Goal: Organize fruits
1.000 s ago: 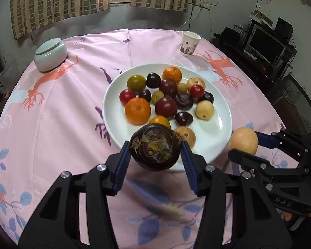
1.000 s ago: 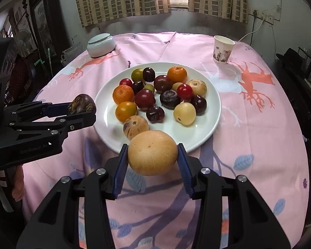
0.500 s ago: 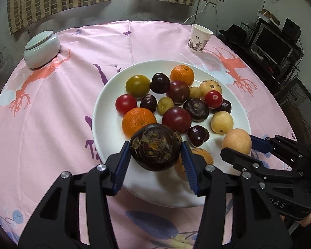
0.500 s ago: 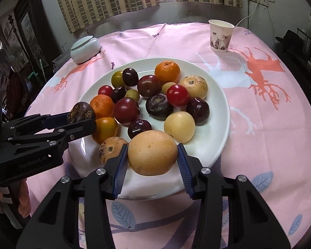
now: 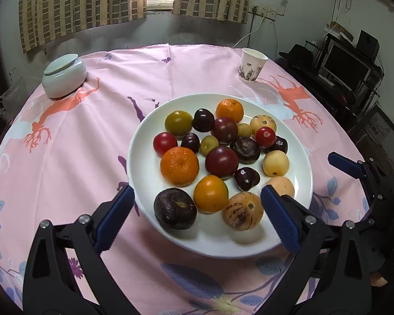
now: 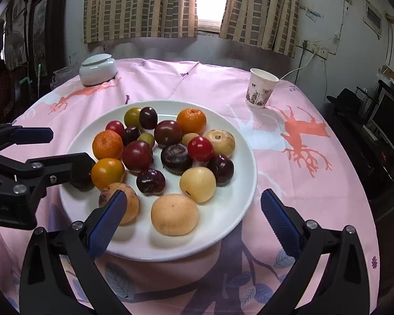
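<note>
A white plate (image 5: 296, 239) on the pink tablecloth holds several fruits. The dark purple fruit (image 5: 175, 208) lies at its near left edge, between the wide-open fingers of my left gripper (image 5: 197, 218). The tan round fruit (image 6: 175, 214) lies at the plate's (image 6: 231, 218) near edge, between the wide-open fingers of my right gripper (image 6: 194, 220). Neither gripper touches its fruit. The left gripper (image 6: 63, 149) also shows at the left of the right wrist view, hiding most of the purple fruit. The right gripper's fingers (image 5: 346, 164) show at the right of the left wrist view.
A lidded pale ceramic jar (image 5: 64, 78) stands at the far left of the round table. A paper cup (image 5: 252, 65) stands at the far right. A speckled fruit (image 5: 242, 211) and an orange one (image 5: 210, 193) lie between the two released fruits. Monitors and shelves stand right of the table.
Both grippers moved forward over the plate and opened. The purple fruit and the tan fruit now rest on the plate instead of in the jaws.
</note>
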A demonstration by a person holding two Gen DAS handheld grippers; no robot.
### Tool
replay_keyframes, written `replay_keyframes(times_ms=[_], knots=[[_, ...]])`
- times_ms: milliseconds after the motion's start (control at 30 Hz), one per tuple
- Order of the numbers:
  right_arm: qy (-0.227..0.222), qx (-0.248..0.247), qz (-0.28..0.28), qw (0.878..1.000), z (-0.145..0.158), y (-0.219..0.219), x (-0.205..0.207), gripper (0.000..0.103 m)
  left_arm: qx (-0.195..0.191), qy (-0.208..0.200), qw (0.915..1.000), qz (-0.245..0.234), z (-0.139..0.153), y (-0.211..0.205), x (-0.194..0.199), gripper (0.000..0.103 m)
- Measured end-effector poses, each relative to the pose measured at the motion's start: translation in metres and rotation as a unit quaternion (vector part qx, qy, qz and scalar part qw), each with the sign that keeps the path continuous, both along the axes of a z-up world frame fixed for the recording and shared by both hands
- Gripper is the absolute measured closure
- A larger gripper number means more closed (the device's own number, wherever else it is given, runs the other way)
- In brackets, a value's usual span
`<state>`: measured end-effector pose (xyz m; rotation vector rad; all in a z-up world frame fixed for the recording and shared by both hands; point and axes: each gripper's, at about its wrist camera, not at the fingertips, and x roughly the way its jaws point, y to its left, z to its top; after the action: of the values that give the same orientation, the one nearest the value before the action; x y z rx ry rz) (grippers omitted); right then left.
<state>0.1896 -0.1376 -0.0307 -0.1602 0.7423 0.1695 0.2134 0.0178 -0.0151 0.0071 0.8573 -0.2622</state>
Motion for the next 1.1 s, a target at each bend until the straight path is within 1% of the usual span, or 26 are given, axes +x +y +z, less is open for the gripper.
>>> replay_keyframes(times_ms=[67,133,267,400,500,600,700,733,800,833,933,1100], knots=[[0.006,-0.005,-0.002,1.0,-0.003,0.0,0.0,0.001,0.015,-0.003,0.9999,0.004,-0.002,-0.005,-0.007,0.004],[0.0,-0.004,-0.002,1.0,-0.002,0.0,-0.004,0.001,0.031,-0.01,0.9994,0.011,-0.001,-0.008,-0.016,0.004],[-0.011,-0.008,-0.007,1.0,0.001,-0.001,-0.013,0.001,0.043,-0.032,0.998,0.034,0.006,-0.009,-0.036,0.004],[0.012,0.002,-0.029,1.0,0.001,-0.005,-0.028,0.001,0.03,-0.034,0.9973,0.058,0.016,-0.002,-0.056,0.004],[0.027,-0.001,-0.053,0.998,0.001,-0.01,-0.042,0.001,0.024,-0.035,0.9973,0.059,0.022,-0.001,-0.075,0.004],[0.033,0.029,-0.069,0.997,0.005,-0.021,-0.062,0.001,0.025,-0.042,0.9973,0.054,0.028,-0.003,-0.093,0.004],[0.038,0.062,-0.081,0.994,0.01,-0.033,-0.078,0.001,0.019,-0.037,0.998,0.047,0.029,-0.005,-0.107,0.004],[0.038,0.074,-0.083,0.993,0.012,-0.036,-0.083,0.001,0.021,-0.036,0.998,0.047,0.029,-0.006,-0.111,0.004],[0.037,0.086,-0.084,0.992,0.018,-0.041,-0.092,0.001,0.036,-0.035,0.9976,0.048,0.028,-0.009,-0.118,0.004],[0.035,0.088,-0.086,0.992,0.021,-0.041,-0.095,0.001,0.038,-0.035,0.9977,0.045,0.027,-0.011,-0.121,0.004],[0.029,0.088,-0.086,0.992,0.027,-0.042,-0.104,0.001,0.028,-0.03,0.9985,0.037,0.026,-0.012,-0.128,0.004],[0.033,0.08,-0.081,0.993,0.029,-0.038,-0.109,0.001,0.029,-0.034,0.998,0.044,0.029,-0.013,-0.133,0.002]])
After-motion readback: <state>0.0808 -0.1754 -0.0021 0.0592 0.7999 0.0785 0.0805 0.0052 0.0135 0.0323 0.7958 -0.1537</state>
